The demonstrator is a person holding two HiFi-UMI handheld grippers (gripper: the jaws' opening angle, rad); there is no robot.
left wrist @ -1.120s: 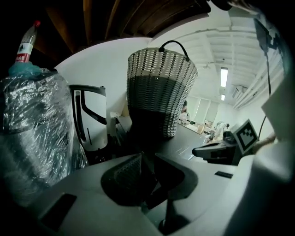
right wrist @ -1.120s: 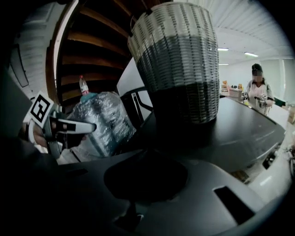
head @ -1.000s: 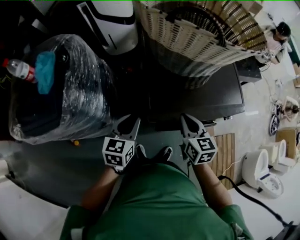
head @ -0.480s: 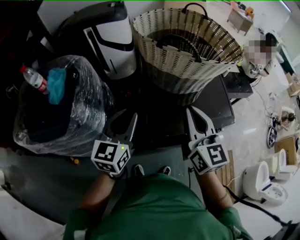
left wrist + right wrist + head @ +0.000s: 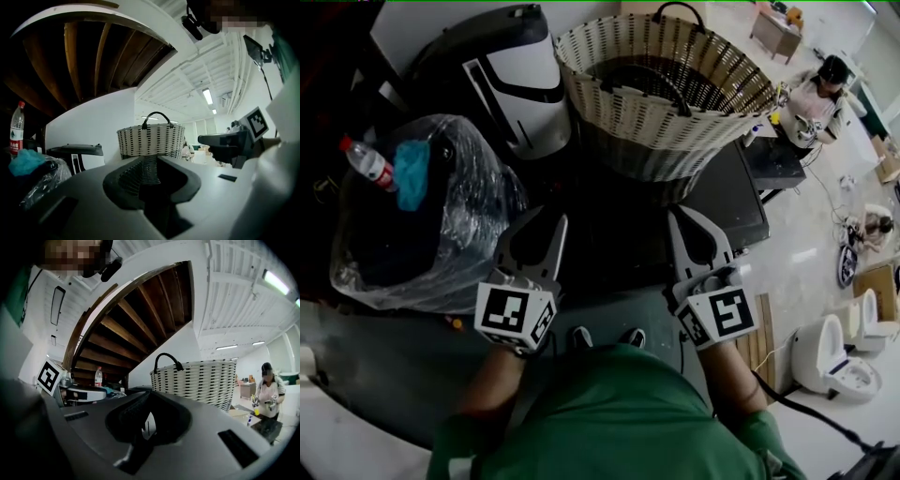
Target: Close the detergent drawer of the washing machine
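My left gripper (image 5: 555,223) jaws together, empty, my right gripper (image 5: 677,216) jaws likewise together on nothing, both held side by side before the dark washing machine (image 5: 736,202), woven basket (image 5: 666,103) on top, detergent drawer not discernible.

The basket (image 5: 675,103) is woven cream with black dashes; the cloth (image 5: 411,173) is teal; the person's shirt (image 5: 609,412) is green.

Woven basket (image 5: 667,112), left gripper (image 5: 538,221), right gripper (image 5: 685,216)
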